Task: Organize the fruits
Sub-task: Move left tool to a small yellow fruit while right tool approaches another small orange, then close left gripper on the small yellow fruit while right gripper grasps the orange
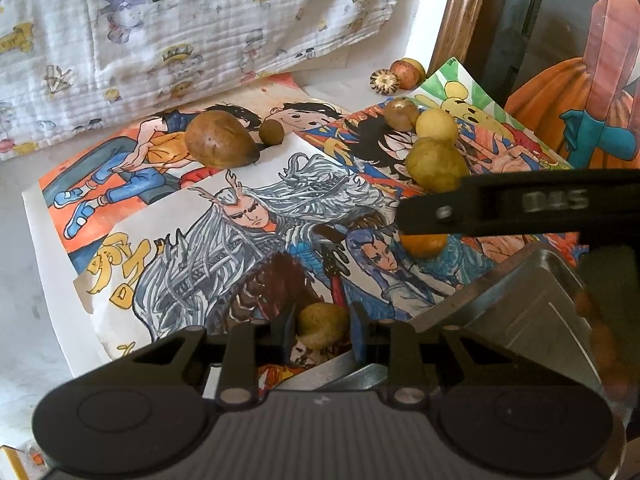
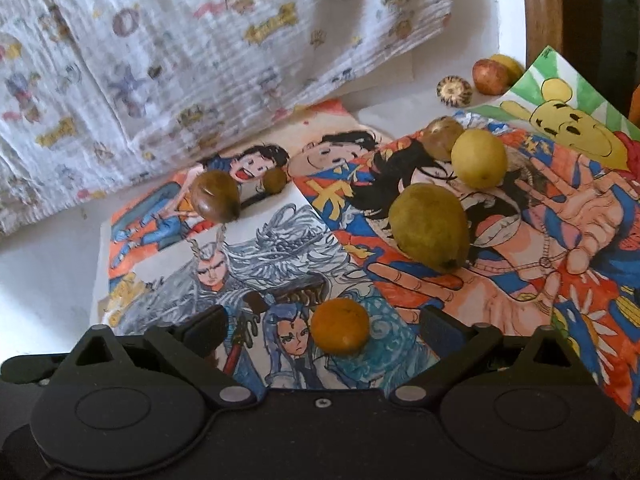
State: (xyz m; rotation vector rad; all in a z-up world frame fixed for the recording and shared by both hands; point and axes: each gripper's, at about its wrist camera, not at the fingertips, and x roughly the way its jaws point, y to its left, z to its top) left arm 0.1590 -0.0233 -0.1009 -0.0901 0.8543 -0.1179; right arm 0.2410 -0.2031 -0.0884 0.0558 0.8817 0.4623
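Note:
My left gripper (image 1: 322,330) is shut on a small yellow-green fruit (image 1: 322,322), held low over the drawings. My right gripper (image 2: 324,328) is open wide, its jaws on either side of an orange fruit (image 2: 340,326) that lies on the paper. In the left wrist view, one black finger (image 1: 500,204) of the right gripper crosses above that orange fruit (image 1: 424,246). Further back lie a green-yellow pear-shaped fruit (image 2: 430,228), a yellow lemon (image 2: 478,158) and a brown round fruit (image 2: 442,138). A large brown oval fruit (image 2: 216,196) and a small brown ball (image 2: 275,180) lie to the left.
Coloured cartoon drawings (image 2: 280,264) cover the white surface. A metal container (image 1: 520,308) stands at the right, close to the left gripper. A printed white cloth (image 2: 200,60) hangs behind. A red apple (image 2: 490,76) and a striped round piece (image 2: 454,90) rest by a wooden frame (image 1: 460,20).

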